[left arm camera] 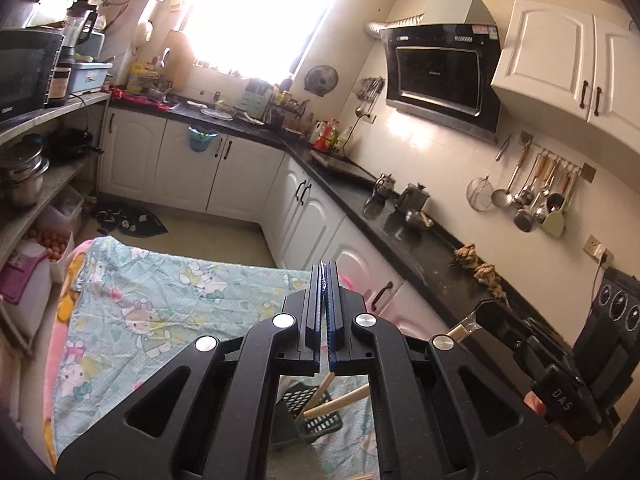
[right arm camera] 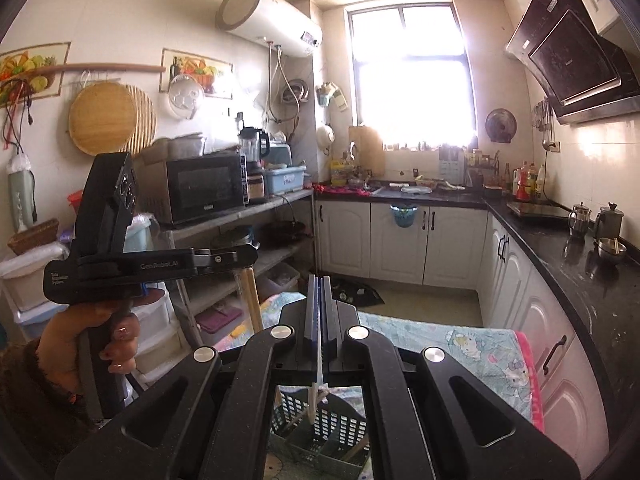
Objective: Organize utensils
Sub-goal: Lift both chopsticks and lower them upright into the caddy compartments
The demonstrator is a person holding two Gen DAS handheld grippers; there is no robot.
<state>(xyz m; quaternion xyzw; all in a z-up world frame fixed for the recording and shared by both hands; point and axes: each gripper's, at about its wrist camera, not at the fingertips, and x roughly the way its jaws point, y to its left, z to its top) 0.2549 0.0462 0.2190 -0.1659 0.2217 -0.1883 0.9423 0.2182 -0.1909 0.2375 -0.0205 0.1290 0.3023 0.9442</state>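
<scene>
My left gripper (left arm camera: 325, 270) is shut on a thin clear utensil with a wooden handle (right arm camera: 251, 300); its handle hangs down below the gripper in the right wrist view. My right gripper (right arm camera: 319, 280) is shut on a thin white utensil (right arm camera: 316, 396) that hangs down into a black mesh utensil basket (right arm camera: 320, 432). The basket (left arm camera: 316, 412) shows under the left gripper too, with wooden handles (left arm camera: 340, 400) sticking out of it. Both grippers are held above a table with a Hello Kitty cloth (left arm camera: 168, 304). The right gripper also shows at the right edge of the left wrist view (left arm camera: 472, 322).
A black counter (left arm camera: 400, 232) with white cabinets runs along the right, with kettles, a bowl and ginger on it. Utensils hang on a wall rail (left arm camera: 536, 196). Shelves with a microwave (right arm camera: 204, 186) and pots stand to the left. A mat lies on the floor.
</scene>
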